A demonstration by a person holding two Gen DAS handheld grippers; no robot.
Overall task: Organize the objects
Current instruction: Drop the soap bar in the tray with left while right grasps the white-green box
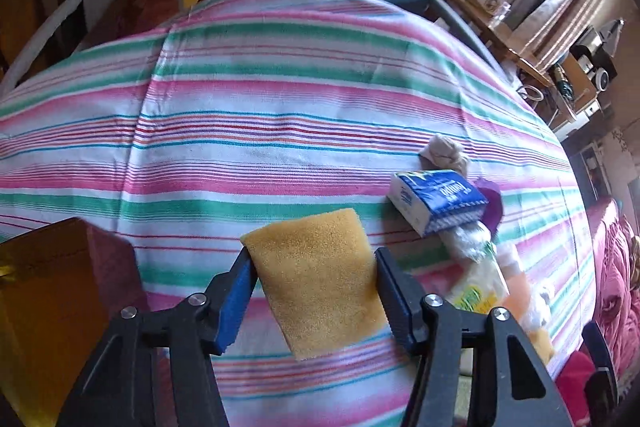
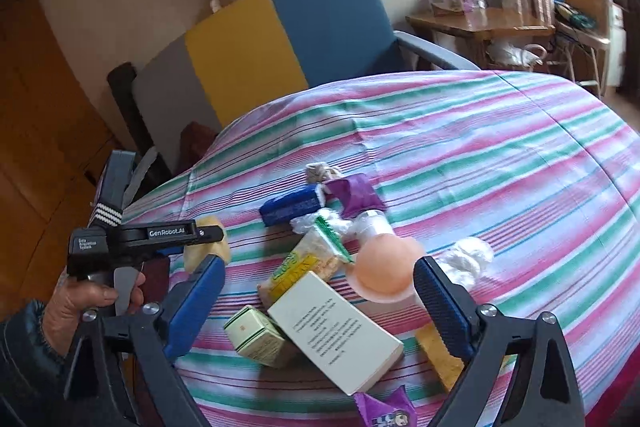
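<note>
My left gripper [image 1: 314, 259] is shut on a yellow sponge [image 1: 318, 279] and holds it over the striped tablecloth [image 1: 240, 107]. The same gripper with the sponge [image 2: 208, 247] shows at the left of the right wrist view. My right gripper [image 2: 320, 275] is open and empty above a pile: a white box [image 2: 334, 331], a small green box [image 2: 256, 335], a snack packet [image 2: 308, 263], a peach dome-shaped object [image 2: 384, 267], a blue tissue pack [image 2: 290, 209], a purple wrapper [image 2: 354, 193].
A tissue pack [image 1: 438, 201] and a crumpled beige cloth [image 1: 444, 151] lie right of the sponge. A white crumpled wad [image 2: 466, 257], a yellow bar [image 2: 438, 355] and a purple packet [image 2: 384, 411] lie near the pile. A blue-and-yellow chair [image 2: 320, 23] stands behind the table.
</note>
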